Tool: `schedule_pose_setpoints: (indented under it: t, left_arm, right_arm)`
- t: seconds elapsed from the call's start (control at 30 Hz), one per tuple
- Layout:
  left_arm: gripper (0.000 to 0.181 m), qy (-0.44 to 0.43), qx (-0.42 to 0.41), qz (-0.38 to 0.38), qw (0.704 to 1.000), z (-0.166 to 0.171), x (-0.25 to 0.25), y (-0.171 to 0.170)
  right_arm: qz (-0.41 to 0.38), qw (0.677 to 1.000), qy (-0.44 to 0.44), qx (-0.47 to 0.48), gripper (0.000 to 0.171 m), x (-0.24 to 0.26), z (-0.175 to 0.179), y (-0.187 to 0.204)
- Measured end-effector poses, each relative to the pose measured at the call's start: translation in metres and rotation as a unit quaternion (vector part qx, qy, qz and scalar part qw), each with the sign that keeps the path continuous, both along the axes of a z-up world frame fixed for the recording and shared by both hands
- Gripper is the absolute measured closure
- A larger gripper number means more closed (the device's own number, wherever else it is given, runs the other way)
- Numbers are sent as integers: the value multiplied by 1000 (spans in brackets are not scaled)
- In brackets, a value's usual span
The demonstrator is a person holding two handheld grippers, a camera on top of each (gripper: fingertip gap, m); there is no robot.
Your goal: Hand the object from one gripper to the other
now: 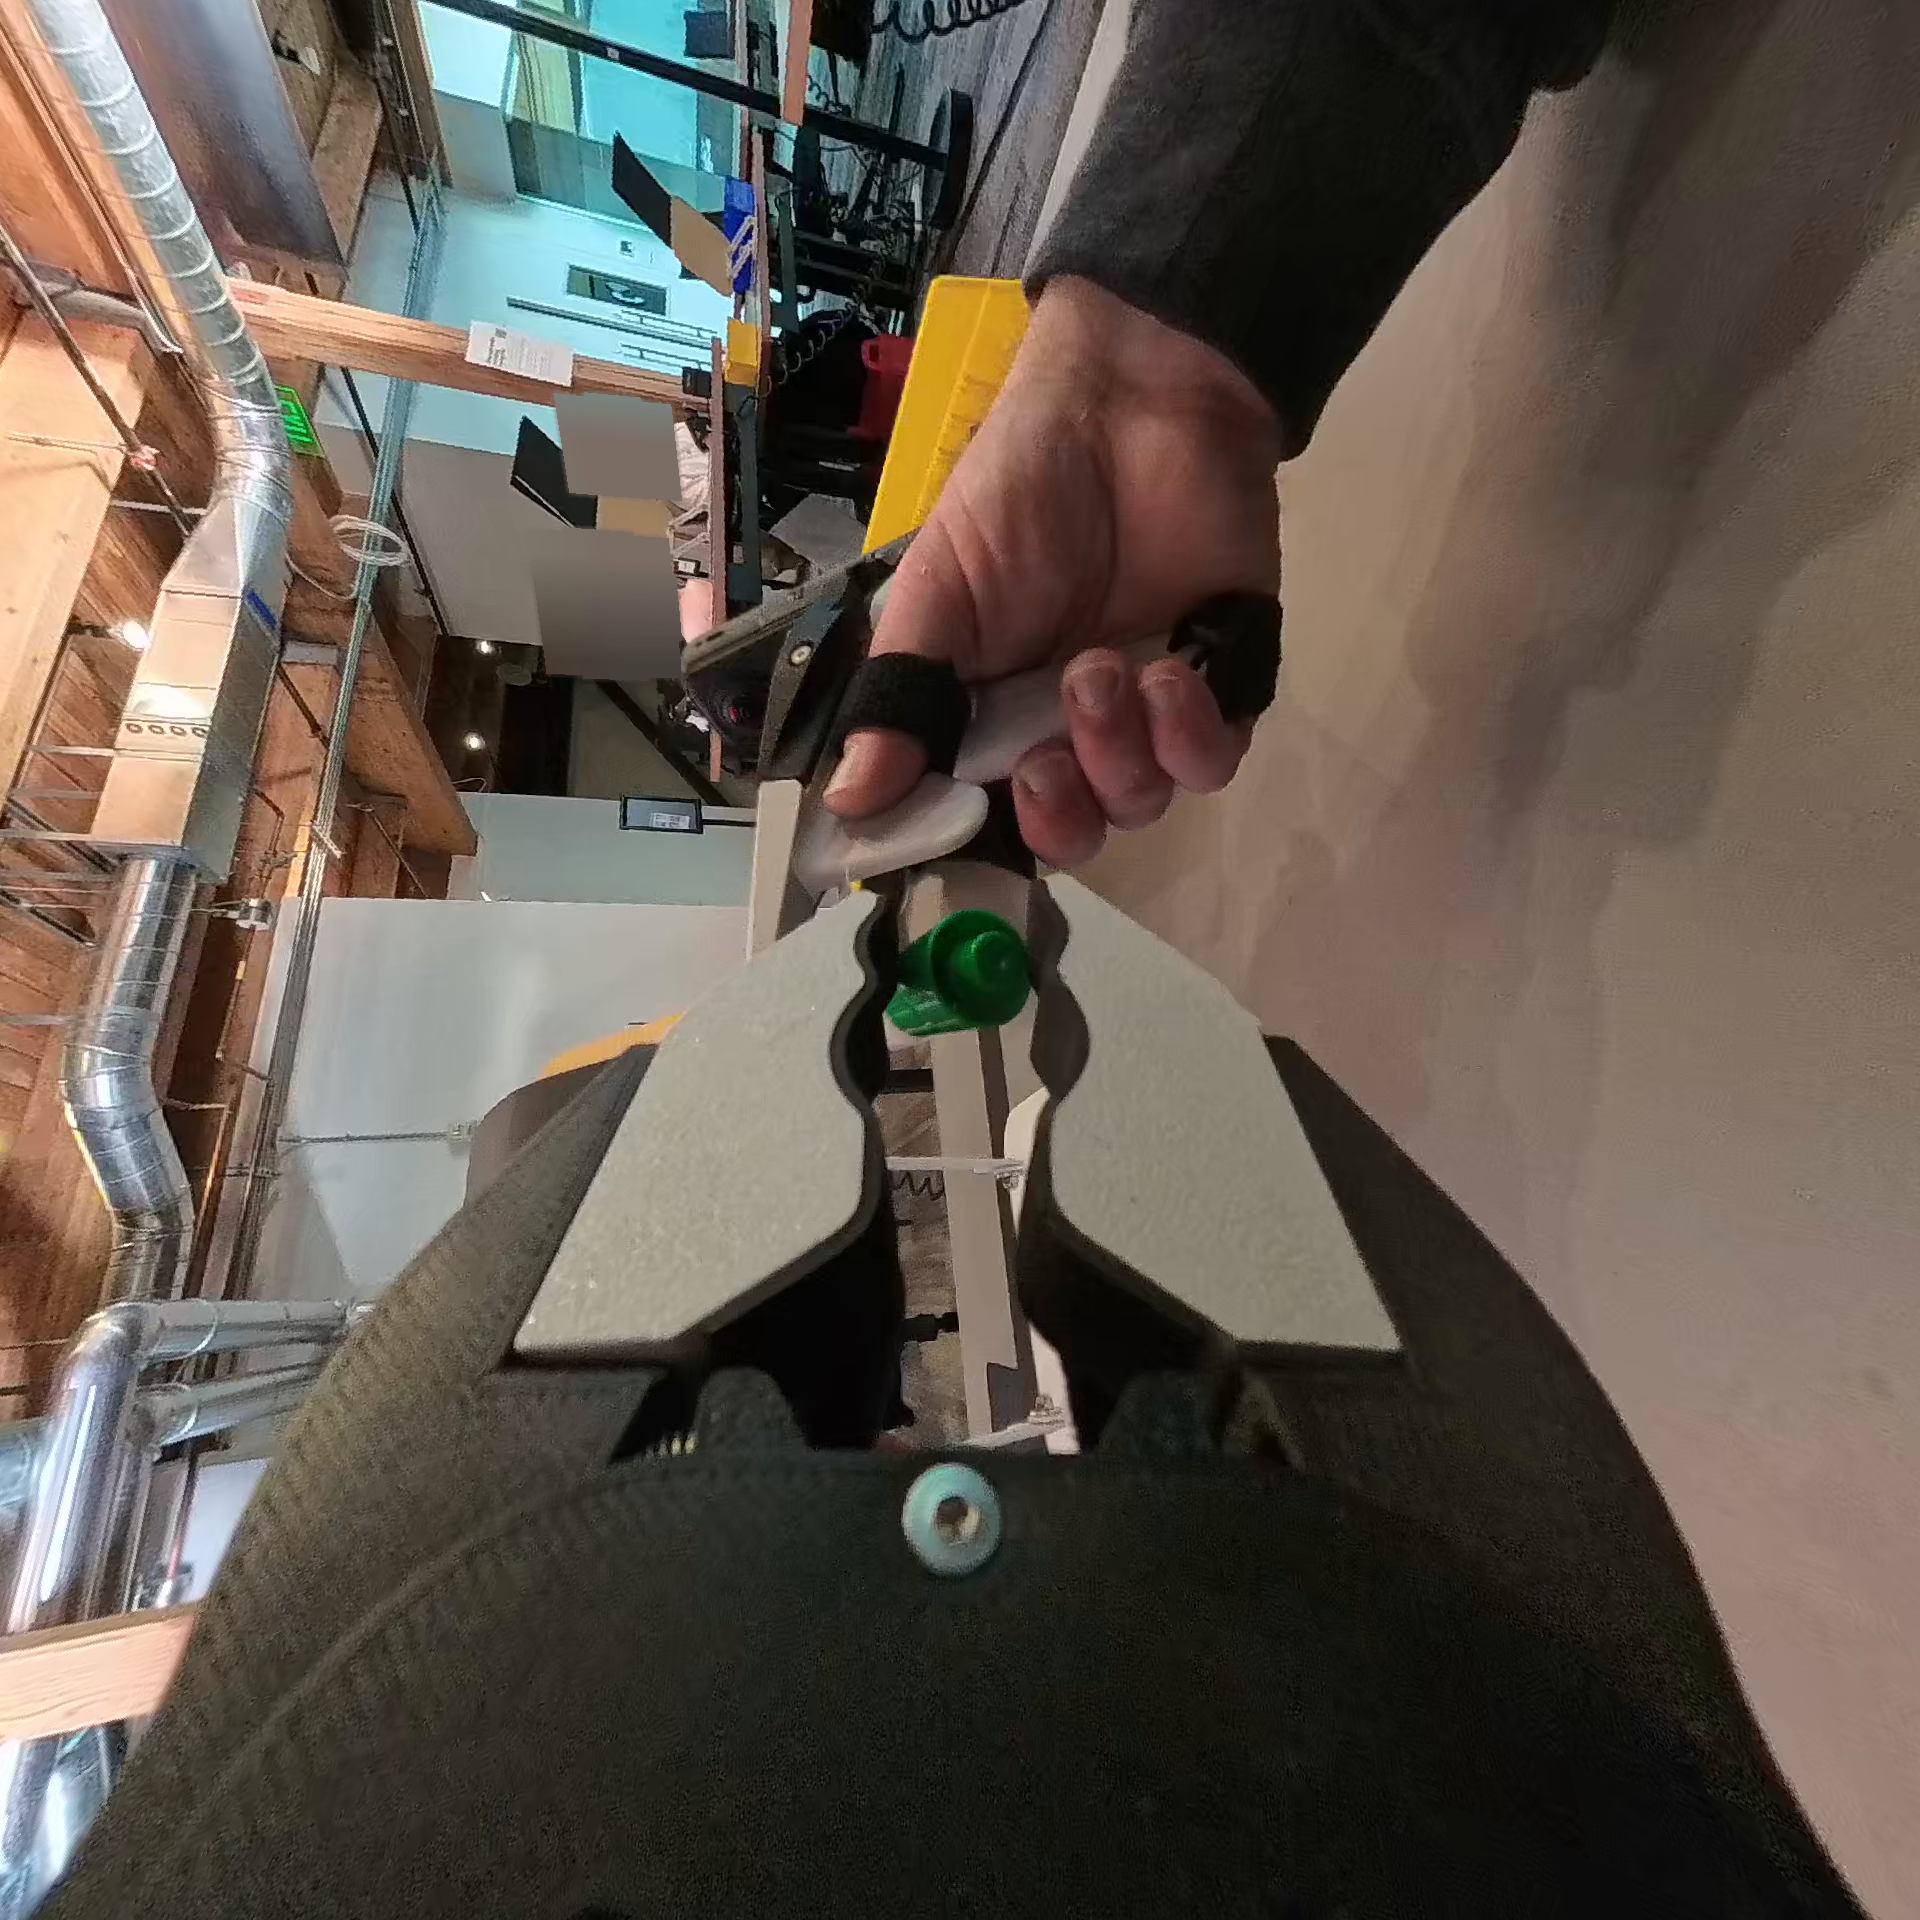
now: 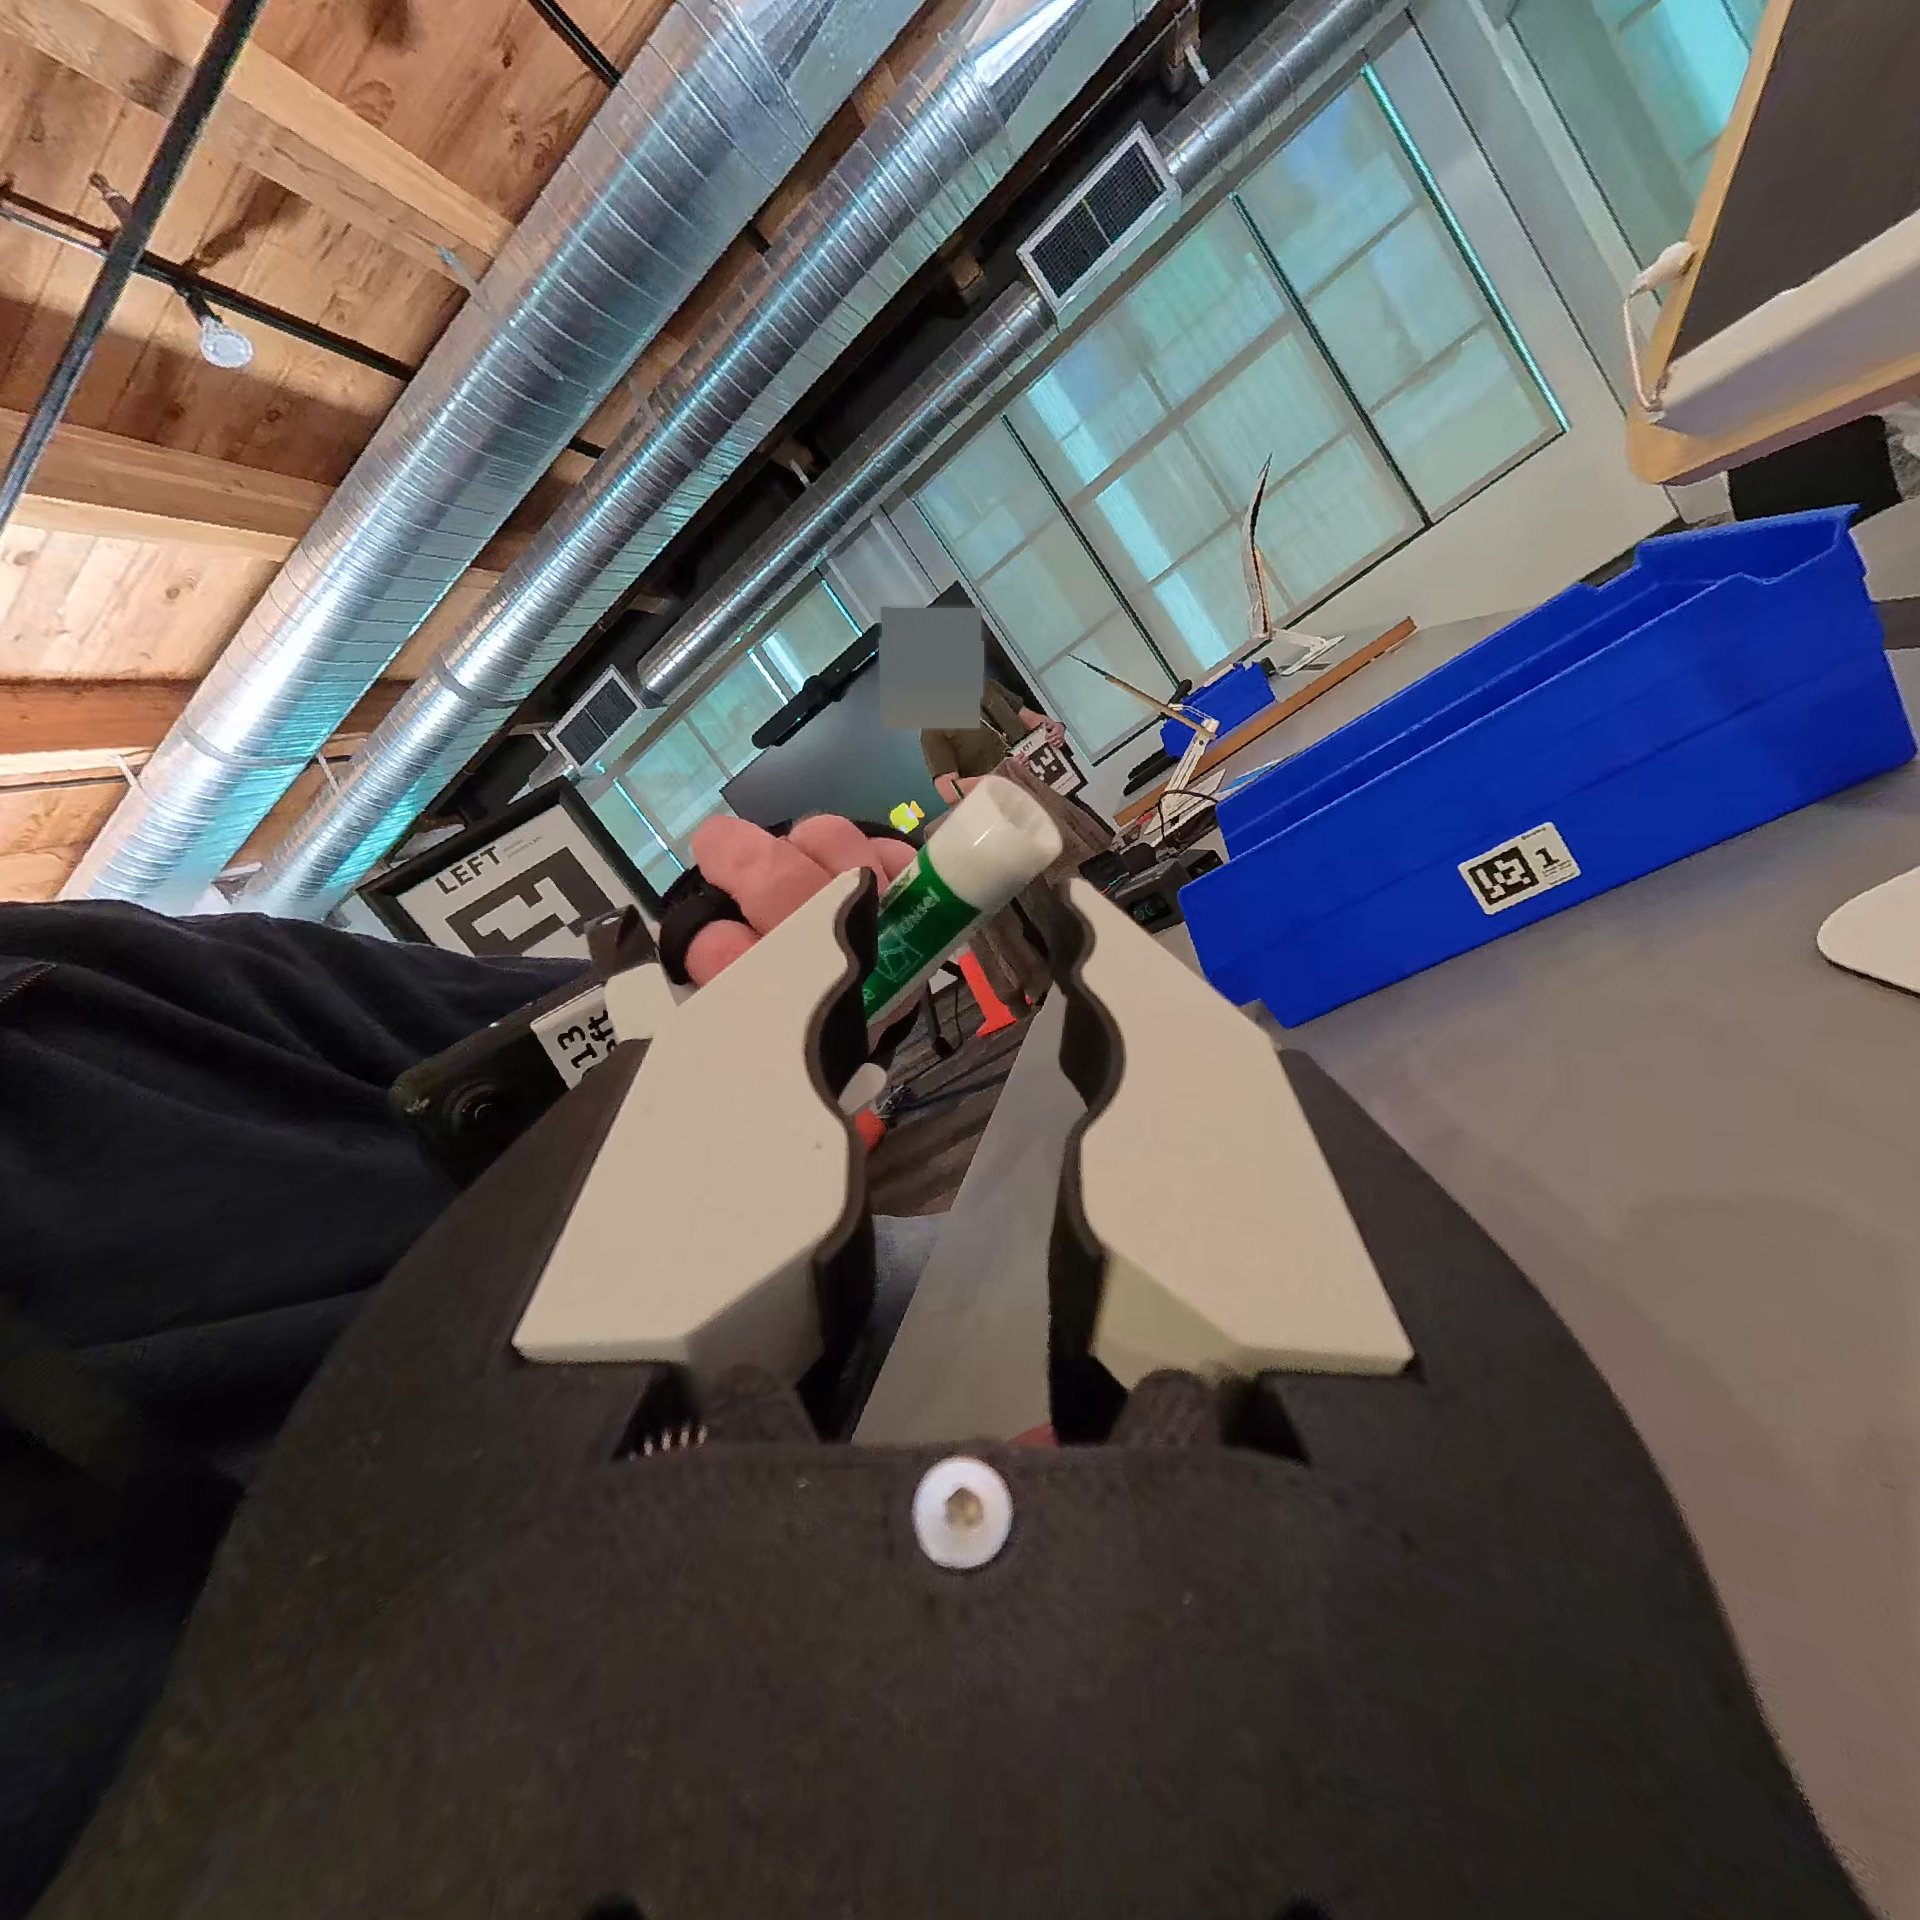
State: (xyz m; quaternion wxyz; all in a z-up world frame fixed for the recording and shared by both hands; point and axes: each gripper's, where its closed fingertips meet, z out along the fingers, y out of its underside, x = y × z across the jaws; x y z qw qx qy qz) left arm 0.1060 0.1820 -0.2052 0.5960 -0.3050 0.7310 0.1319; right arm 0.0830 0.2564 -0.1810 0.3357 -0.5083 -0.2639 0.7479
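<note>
A green marker with a white end (image 2: 961,883) is in the air between both grippers. In the left wrist view its green cap (image 1: 961,971) fills the gap between my left gripper's fingertips (image 1: 961,961), which are shut on it. My right gripper (image 2: 971,914) is open: the marker leans against its left finger (image 2: 748,1091), with a clear gap to the right finger. The hand holding the right gripper (image 1: 1091,582) is just beyond my left fingertips. The marker's lower end is hidden behind the right gripper's left finger.
A blue bin (image 2: 1558,810) lies on the grey table (image 2: 1558,1195) to the right, with a white base (image 2: 1881,935) at the edge. A yellow bin (image 1: 951,416) stands behind the hand. A person (image 2: 966,748) stands far off. Spacing between my two grippers at the tips: around 8 cm. From my right tips it is roughly 25 cm to the white base (image 2: 1881,935); from my left, 35 cm.
</note>
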Motion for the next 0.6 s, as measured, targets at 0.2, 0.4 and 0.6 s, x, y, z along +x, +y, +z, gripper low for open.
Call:
schedule_pose_setpoints:
  t: [0.2,0.4,0.6]
  left_arm:
    - [160,-24,-27,0,999,12,3,-4]
    - [161,-62,-82,5,995,26,2,-5]
    - [161,-113,-181,27,977,43,-7,4]
  right_arm:
    - [-3,1000,3,-12,139,0,-3,4]
    - [-28,999,-16,-8,128,-1,-10,11]
    - [-108,986,-75,106,113,2,-15,20]
